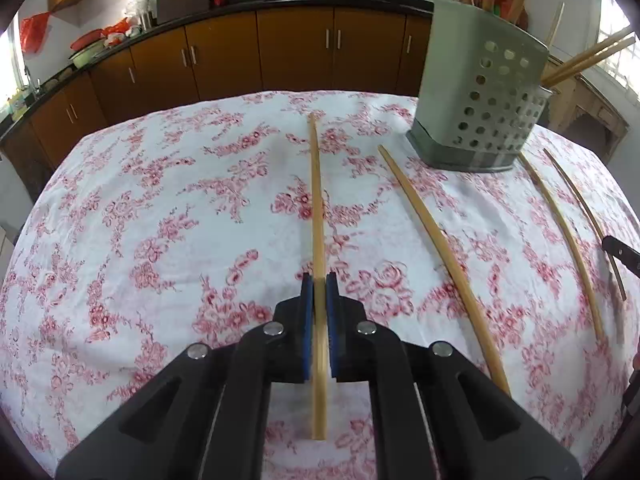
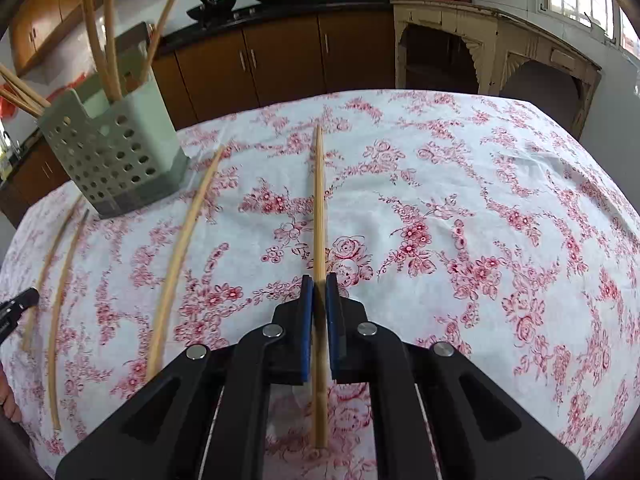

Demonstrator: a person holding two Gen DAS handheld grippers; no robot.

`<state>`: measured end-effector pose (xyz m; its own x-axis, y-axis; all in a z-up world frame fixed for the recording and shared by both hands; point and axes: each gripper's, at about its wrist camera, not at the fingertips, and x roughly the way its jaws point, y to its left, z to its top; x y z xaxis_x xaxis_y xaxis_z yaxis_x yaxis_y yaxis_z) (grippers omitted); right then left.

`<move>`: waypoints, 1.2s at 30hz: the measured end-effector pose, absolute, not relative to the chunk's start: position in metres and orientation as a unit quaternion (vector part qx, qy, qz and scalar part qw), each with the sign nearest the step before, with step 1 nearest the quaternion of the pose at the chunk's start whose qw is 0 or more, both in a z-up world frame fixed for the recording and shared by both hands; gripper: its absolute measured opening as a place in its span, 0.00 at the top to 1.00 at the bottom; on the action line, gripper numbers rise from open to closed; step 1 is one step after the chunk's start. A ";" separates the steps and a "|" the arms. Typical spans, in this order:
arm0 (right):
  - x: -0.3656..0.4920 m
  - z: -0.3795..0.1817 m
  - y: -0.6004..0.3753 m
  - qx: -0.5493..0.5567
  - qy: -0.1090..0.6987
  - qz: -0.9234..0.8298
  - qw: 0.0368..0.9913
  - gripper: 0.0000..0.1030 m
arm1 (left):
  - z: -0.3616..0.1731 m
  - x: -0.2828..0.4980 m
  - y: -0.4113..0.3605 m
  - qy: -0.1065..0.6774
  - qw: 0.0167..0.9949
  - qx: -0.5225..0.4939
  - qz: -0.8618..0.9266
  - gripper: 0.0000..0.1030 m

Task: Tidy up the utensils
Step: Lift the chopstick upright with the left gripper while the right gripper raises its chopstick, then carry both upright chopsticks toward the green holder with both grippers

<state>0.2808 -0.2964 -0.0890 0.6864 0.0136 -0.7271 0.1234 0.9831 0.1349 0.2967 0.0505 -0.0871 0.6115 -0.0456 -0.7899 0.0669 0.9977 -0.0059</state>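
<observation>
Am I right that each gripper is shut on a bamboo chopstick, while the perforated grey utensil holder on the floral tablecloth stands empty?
Not quite: the utensil holder is not empty. The right wrist view shows several chopsticks already standing in it. The rest holds: the left gripper and the right gripper are each shut on a bamboo chopstick over the floral tablecloth.

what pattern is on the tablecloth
White tablecloth with a pink-red floral print, roses and sprigs; clearest in the right wrist view.

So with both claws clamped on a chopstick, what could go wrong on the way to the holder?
Each claw, left claw and right claw, grips its chopstick well behind the middle, so the long front end may swing or slip. The holder already has sticks leaning outward; a new one could knock them or tip it.
</observation>
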 end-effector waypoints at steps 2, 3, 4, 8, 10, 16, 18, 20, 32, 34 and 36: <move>0.275 -0.083 -0.297 0.086 0.382 -0.030 0.920 0.93 | -0.086 0.295 0.051 0.443 0.896 0.008 -0.034 0.93; 0.273 -0.079 -0.298 0.087 0.375 -0.030 0.923 0.93 | -0.085 0.293 0.052 0.444 0.896 0.007 -0.034 0.93; 0.270 -0.076 -0.300 0.089 0.369 -0.029 0.925 0.93 | -0.083 0.291 0.052 0.442 0.896 0.006 -0.035 0.93; 0.262 -0.063 -0.306 0.095 0.344 -0.029 0.934 0.93 | -0.068 0.283 0.054 0.424 0.905 -0.002 -0.040 0.93; 0.257 -0.054 -0.309 0.097 0.326 -0.028 0.940 0.93 | -0.057 0.278 0.056 0.409 0.911 -0.007 -0.043 0.93; 0.248 -0.028 -0.313 0.097 0.276 -0.028 0.956 0.93 | -0.021 0.266 0.056 0.360 0.932 -0.009 -0.050 0.93; 0.244 -0.019 -0.314 0.096 0.258 -0.027 0.961 0.93 | -0.009 0.262 0.057 0.341 0.938 -0.016 -0.052 0.93; 0.240 -0.009 -0.314 0.095 0.240 -0.024 0.966 0.93 | 0.001 0.260 0.057 0.323 0.945 -0.020 -0.055 0.93; 0.229 0.021 -0.309 0.089 0.186 -0.010 0.978 0.93 | 0.042 0.245 0.052 0.251 0.966 -0.024 -0.065 0.93; 0.228 0.022 -0.308 0.088 0.184 -0.009 0.979 0.93 | 0.042 0.244 0.052 0.251 0.966 -0.022 -0.065 0.93; 0.228 0.021 -0.308 0.088 0.185 -0.008 0.979 0.93 | 0.041 0.244 0.052 0.253 0.965 -0.021 -0.064 0.93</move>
<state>0.2283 -0.3077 0.0208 0.9317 0.0164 -0.3628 0.0483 0.9845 0.1687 0.2444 0.0520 0.0414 0.8640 -0.1347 -0.4852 0.1133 0.9908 -0.0733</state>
